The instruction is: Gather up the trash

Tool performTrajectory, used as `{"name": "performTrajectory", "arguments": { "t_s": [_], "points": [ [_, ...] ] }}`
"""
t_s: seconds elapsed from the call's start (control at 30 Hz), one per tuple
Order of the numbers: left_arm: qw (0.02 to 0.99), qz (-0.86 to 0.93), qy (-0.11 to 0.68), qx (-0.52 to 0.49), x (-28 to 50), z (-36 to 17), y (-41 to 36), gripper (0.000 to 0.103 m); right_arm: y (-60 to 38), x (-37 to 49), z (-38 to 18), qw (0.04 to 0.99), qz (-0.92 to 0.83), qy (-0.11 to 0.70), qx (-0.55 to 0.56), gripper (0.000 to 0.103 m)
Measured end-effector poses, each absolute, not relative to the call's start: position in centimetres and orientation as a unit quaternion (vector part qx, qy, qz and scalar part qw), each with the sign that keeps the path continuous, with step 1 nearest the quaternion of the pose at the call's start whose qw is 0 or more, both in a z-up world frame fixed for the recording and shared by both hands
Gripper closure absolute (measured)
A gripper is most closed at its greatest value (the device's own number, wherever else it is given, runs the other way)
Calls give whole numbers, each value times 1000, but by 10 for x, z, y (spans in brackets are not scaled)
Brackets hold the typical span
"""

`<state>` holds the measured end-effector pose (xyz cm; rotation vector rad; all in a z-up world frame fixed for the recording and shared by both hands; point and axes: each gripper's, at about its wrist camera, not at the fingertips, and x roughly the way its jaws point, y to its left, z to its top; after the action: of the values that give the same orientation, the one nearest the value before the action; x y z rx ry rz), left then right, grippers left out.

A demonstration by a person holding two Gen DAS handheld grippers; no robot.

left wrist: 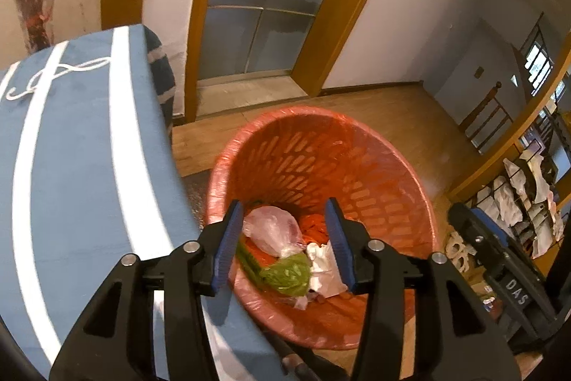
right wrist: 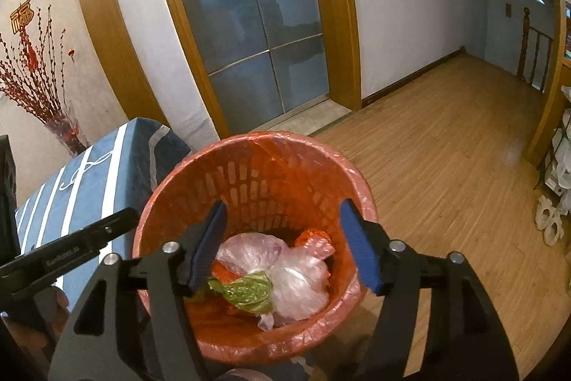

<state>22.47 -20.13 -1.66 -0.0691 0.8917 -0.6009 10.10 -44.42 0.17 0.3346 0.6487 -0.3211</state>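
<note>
Both grippers, left point(left wrist: 283, 245) and right point(right wrist: 285, 247), hang over the red bin point(right wrist: 360, 188) with jaws apart, holding nothing. Trash inside: clear bags point(right wrist: 298, 284) and a green wrapper point(right wrist: 246, 291). Striped worktop point(left wrist: 71, 149) sits at 9 o'clock, touching the bin.

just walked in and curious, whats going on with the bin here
A person is collecting trash with a handheld gripper in each hand. Both the left gripper and the right gripper hang open and empty over the orange bin, which stands on the wood floor beside a blue striped table. Inside the bin lie a clear plastic bag, a green bag and some white paper.
</note>
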Motion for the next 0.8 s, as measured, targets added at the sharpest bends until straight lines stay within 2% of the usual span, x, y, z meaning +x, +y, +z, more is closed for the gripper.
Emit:
{"name": "performTrajectory", "arguments": {
  "t_s": [0.13,0.2,0.3,0.37,0.43,0.8],
  "points": [
    [872,-275,404,-27,214,-6,-184,43,-442,87,9,923,-162,306,165,28],
    [882,-269,385,-21,202,3,-170,38,-439,76,16,925,-163,296,171,21],
    [900,-255,355,-14,181,17,-149,25,-430,59,27,930,-164,280,172,10],
    [911,-240,334,-14,167,26,-133,15,-418,44,36,936,-164,268,161,8],
    [922,-225,316,-17,153,33,-116,10,-407,34,42,940,-163,261,147,6],
    [965,-126,230,-23,72,54,-47,5,-335,-28,65,958,-148,230,87,5]
  ]
}}
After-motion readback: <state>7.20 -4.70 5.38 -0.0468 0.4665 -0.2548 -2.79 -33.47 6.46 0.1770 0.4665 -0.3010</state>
